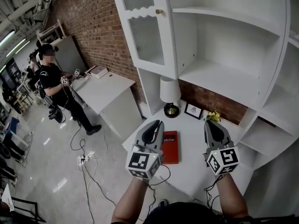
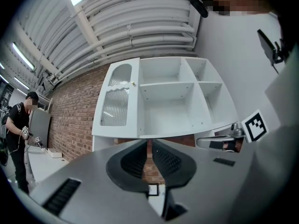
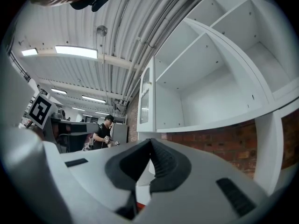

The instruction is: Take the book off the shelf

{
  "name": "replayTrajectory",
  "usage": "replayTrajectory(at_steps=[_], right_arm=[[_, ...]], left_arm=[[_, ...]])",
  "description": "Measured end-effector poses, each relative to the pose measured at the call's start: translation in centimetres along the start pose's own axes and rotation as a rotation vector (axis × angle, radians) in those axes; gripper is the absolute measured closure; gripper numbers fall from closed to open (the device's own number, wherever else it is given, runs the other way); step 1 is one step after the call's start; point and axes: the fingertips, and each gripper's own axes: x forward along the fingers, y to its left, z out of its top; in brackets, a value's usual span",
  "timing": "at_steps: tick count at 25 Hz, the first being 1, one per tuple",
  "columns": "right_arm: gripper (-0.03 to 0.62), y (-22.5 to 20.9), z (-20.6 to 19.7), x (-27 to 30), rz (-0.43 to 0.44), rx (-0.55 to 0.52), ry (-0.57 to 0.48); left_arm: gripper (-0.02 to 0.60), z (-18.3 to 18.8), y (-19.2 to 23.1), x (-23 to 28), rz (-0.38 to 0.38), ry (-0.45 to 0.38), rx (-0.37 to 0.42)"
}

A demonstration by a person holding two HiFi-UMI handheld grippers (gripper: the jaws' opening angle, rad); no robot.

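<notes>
i'm looking down through the head view and seeing the red book (image 1: 171, 147) lying flat on the white worktop (image 1: 191, 169), below the shelf (image 1: 219, 80). no book is showing in any of the shelf compartments that the views are taking in. so the book is already lying off the shelf, as the task wants. whether the task put it there, i'm not able to tell from this.

i'm holding both grippers out over the worktop, pointing towards the brick wall. the left gripper (image 1: 157, 123) is closed, its jaws nearly meeting with nothing between them. the right gripper (image 1: 210, 123) is closed and empty too.

the book is sitting between the two grippers and much nearer the left one, whose body is covering the book's left edge in the head view. its long axis is running away from me towards the wall, roughly in line with both grippers. the right gripper is hanging well apart from the book. i'm judging that any reach for the book would fall to the left hand.
</notes>
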Motion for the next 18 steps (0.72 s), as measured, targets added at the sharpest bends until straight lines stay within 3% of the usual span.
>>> replayTrajectory(at_steps=[18], right_arm=[[0.594,-1.8,-0.6,-0.7,0.046,0.024,0.001]], left_arm=[[0.545,-0.4,-1.9,0.3,0.052,0.025,0.042]])
